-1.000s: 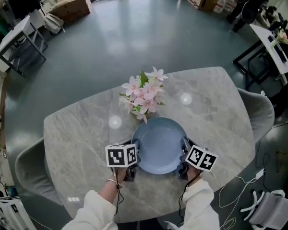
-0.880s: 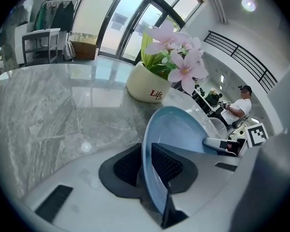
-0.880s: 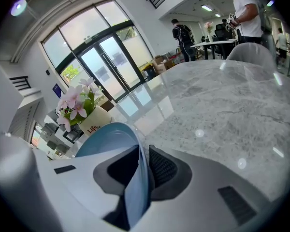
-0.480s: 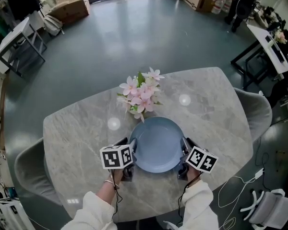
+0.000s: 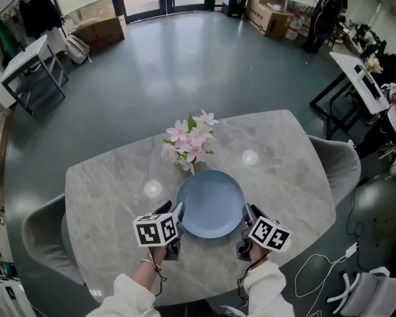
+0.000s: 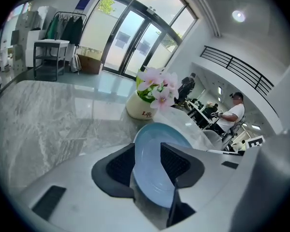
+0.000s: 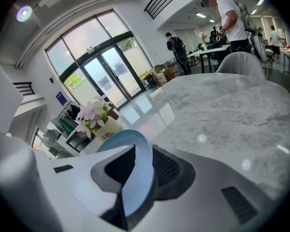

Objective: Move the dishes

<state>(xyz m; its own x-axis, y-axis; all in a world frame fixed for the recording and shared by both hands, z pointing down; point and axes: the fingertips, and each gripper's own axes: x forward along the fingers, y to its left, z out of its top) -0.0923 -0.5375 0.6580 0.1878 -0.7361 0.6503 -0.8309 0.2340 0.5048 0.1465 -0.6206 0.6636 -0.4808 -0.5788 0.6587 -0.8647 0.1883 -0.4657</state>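
A round blue plate (image 5: 210, 205) is held over the grey marble table (image 5: 105, 183), just in front of the flower pot. My left gripper (image 5: 174, 220) is shut on the blue plate's left rim (image 6: 150, 173). My right gripper (image 5: 245, 220) is shut on the blue plate's right rim (image 7: 135, 178). In both gripper views the rim passes between the black ribbed pads (image 6: 176, 162), and the plate's blue face shows beyond the jaws. Each marker cube (image 5: 156, 229) sits just behind its jaws.
A white pot of pink flowers (image 5: 189, 144) stands right behind the plate. Grey chairs sit at the table's left (image 5: 43, 236) and right (image 5: 343, 164). Desks (image 5: 356, 78), boxes and people stand farther off on the floor.
Both grippers and the plate have shifted slightly left and toward me, and the view has tipped up, showing more of the room. The grip on the plate is unchanged.
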